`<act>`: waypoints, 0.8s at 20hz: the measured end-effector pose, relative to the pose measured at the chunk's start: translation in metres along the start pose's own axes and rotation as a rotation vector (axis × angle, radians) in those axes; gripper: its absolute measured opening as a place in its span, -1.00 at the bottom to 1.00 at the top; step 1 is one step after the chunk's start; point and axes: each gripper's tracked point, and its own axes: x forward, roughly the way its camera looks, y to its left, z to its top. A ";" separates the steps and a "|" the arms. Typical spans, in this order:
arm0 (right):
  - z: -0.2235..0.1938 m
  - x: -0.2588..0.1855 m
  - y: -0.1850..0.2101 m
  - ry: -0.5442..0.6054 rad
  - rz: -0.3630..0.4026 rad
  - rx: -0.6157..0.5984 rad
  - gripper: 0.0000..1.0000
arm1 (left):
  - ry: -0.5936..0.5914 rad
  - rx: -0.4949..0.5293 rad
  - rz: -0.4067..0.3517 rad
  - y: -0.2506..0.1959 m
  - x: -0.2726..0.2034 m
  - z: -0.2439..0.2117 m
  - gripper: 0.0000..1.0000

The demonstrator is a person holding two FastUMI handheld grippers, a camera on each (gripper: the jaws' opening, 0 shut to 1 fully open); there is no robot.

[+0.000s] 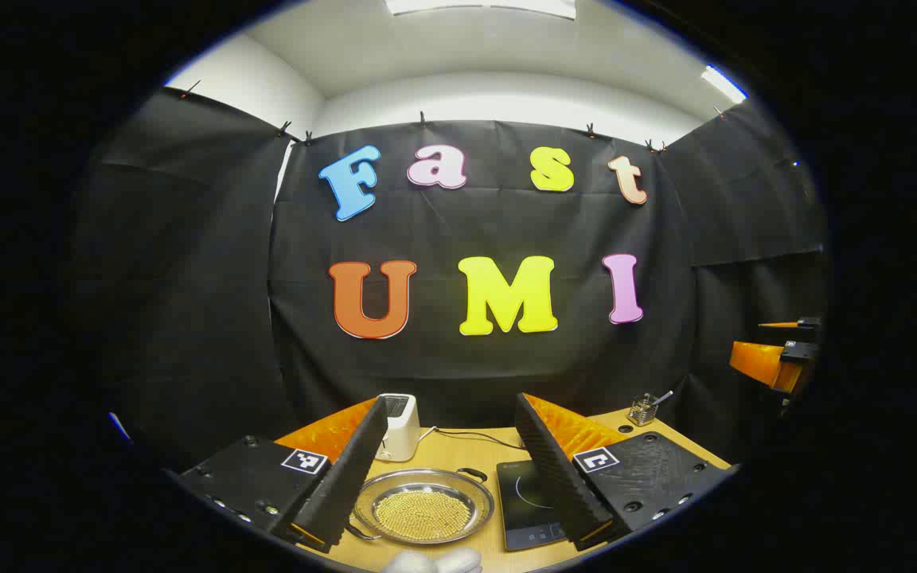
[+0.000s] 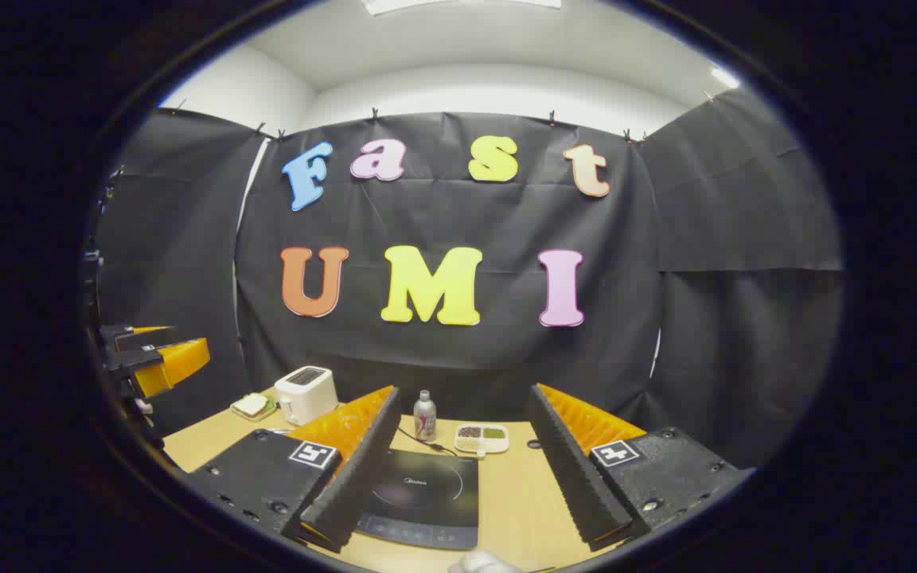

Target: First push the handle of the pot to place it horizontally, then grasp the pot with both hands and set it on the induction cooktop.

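A: So, where is the shallow round steel pot [image 1: 424,507] with its loop handles?

B: Low centre of the left gripper view, on the wooden surface [image 1: 458,450], beside the black induction cooktop [image 1: 528,503].

A: And the claws?

B: Left claw [image 1: 449,509] and right claw [image 2: 458,509] both hang spread apart above, holding nothing, likely readying the handle push.

Left tool [image 1: 446,469]: fingers spread wide apart, nothing between them, held raised and level, pointing forward. Right tool [image 2: 458,469]: fingers likewise spread wide, holding nothing, raised and level. Each tool also appears at the edge of the other's view, off to the side.
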 end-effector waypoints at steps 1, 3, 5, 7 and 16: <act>0.000 0.000 -0.001 -0.001 -0.003 -0.006 0.93 | -0.002 0.002 0.001 0.001 0.000 0.000 0.92; -0.002 0.000 0.001 0.004 -0.001 -0.004 0.94 | -0.004 0.003 0.002 0.001 0.003 0.000 0.92; -0.003 0.000 0.002 0.007 0.002 -0.002 0.94 | 0.004 0.008 0.004 0.002 0.002 -0.002 0.92; -0.003 0.001 0.003 0.008 0.003 -0.005 0.94 | 0.004 0.009 0.008 0.003 0.002 -0.002 0.92; -0.007 0.002 0.009 0.007 0.009 -0.008 0.94 | 0.012 0.005 0.009 0.010 0.007 -0.011 0.93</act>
